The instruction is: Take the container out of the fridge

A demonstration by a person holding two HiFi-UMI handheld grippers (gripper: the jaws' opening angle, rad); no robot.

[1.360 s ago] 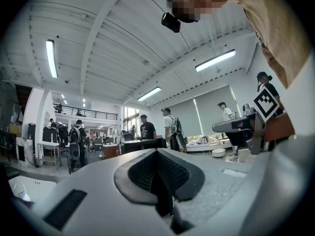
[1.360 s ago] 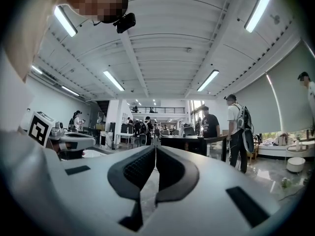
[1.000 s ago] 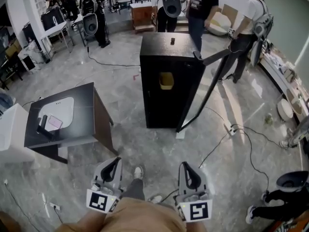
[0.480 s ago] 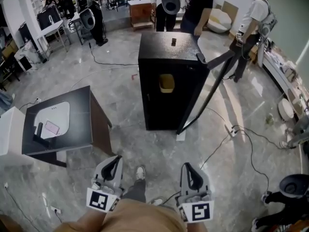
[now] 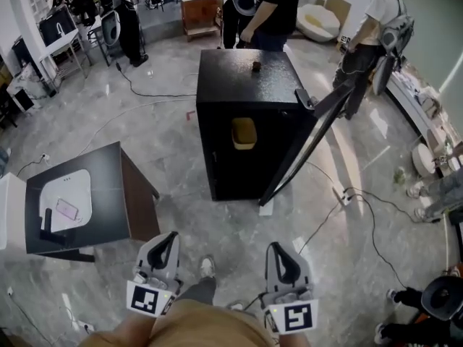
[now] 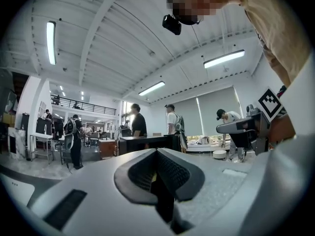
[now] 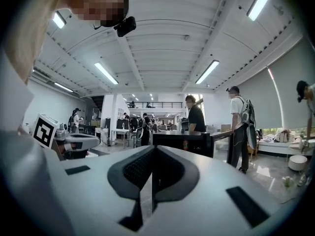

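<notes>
The black fridge (image 5: 242, 100) stands ahead on the marble floor, its door (image 5: 307, 143) swung open to the right. A yellow container (image 5: 244, 133) sits inside it, seen through the opening. Both grippers are held low by my waist, well short of the fridge. My left gripper (image 5: 169, 238) is shut with nothing between its pads. My right gripper (image 5: 279, 249) is shut and empty too. In the left gripper view the left gripper (image 6: 157, 154) points level at the fridge top (image 6: 145, 140). In the right gripper view the right gripper (image 7: 153, 149) does the same, toward the fridge (image 7: 182, 140).
A black table (image 5: 116, 186) stands at the left with a white board (image 5: 69, 186) and a pink phone (image 5: 66, 210). Cables (image 5: 347, 201) trail over the floor right of the fridge. Several people (image 5: 271, 6) stand behind it. A small object (image 5: 255, 67) rests on the fridge top.
I have walked toward the fridge: it and the table have slid closer and lower in the head view. Both grippers stay shut and keep their place by my waist.
</notes>
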